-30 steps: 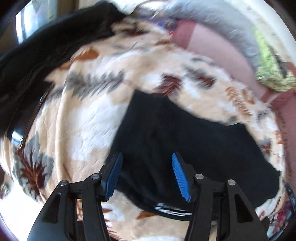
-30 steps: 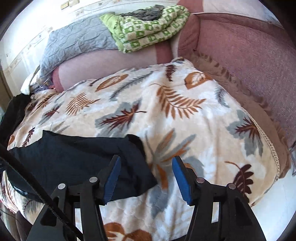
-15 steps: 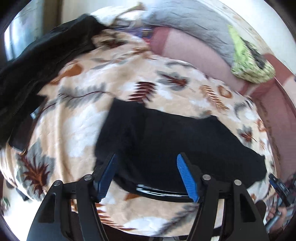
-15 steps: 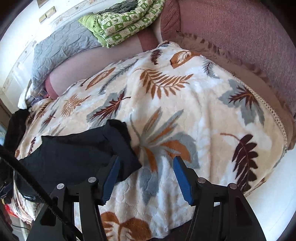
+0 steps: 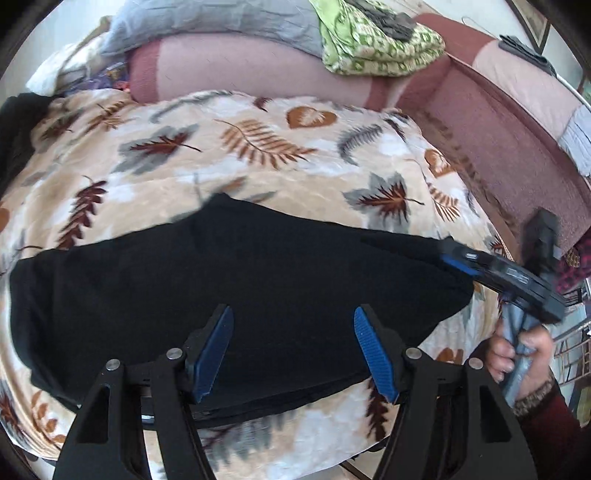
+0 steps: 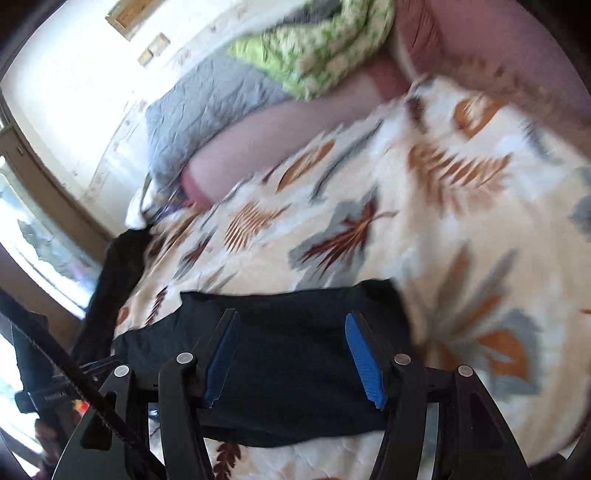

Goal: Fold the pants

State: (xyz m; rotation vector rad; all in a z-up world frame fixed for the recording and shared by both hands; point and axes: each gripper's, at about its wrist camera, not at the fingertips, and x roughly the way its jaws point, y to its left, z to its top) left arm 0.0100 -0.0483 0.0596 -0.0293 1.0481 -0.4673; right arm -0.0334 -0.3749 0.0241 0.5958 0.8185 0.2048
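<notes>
The black pants [image 5: 229,280] lie folded in a long flat strip across the leaf-print blanket [image 5: 258,147]. My left gripper [image 5: 291,350] is open and empty, hovering over the near edge of the pants. My right gripper [image 6: 293,358] is open and empty above the right end of the pants [image 6: 295,332]. In the left wrist view the right gripper [image 5: 480,262] shows at the pants' right end, held by a hand [image 5: 517,350].
A pink sofa back [image 5: 258,70] carries a grey quilt [image 5: 221,22] and a green patterned cloth [image 5: 376,48]. A dark garment [image 6: 110,295] lies at the blanket's left edge. A window [image 6: 37,229] is on the left.
Both grippers have swung over the pants. The left view has turned right along the garment. The right gripper has moved left, from the bare blanket to above the pants' end.
</notes>
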